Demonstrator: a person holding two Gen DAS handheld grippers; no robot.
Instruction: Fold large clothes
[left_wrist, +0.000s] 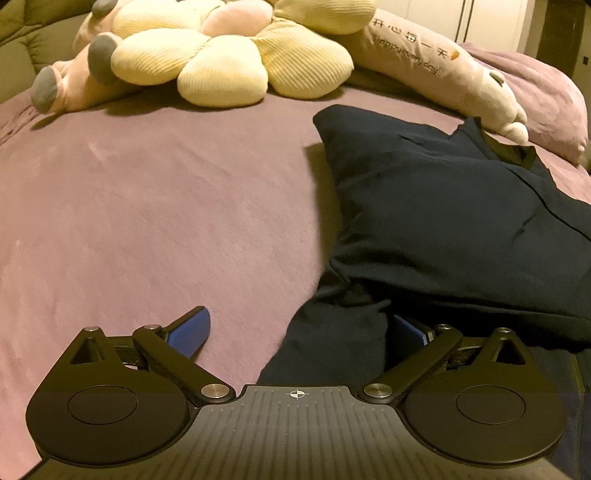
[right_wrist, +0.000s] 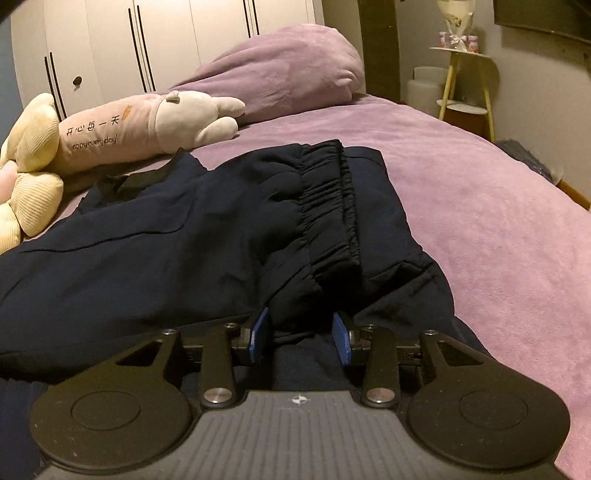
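Dark navy trousers (left_wrist: 443, 206) lie folded over on the purple bed sheet (left_wrist: 147, 206). In the left wrist view my left gripper (left_wrist: 299, 332) is wide open; a fold of the navy cloth lies between its blue pads (left_wrist: 188, 332), against the right pad, which is partly hidden. In the right wrist view the trousers (right_wrist: 184, 229) show their elastic waistband (right_wrist: 328, 206) on top. My right gripper (right_wrist: 301, 338) has its blue pads (right_wrist: 258, 334) partly closed on a bunched fold of the navy cloth.
A yellow flower cushion (left_wrist: 221, 48) and a pink plush toy (left_wrist: 436, 62) lie at the head of the bed. A purple pillow (right_wrist: 288, 66) sits beyond them. White wardrobe doors (right_wrist: 147, 40) stand behind, and a small side table (right_wrist: 461, 74) stands right of the bed.
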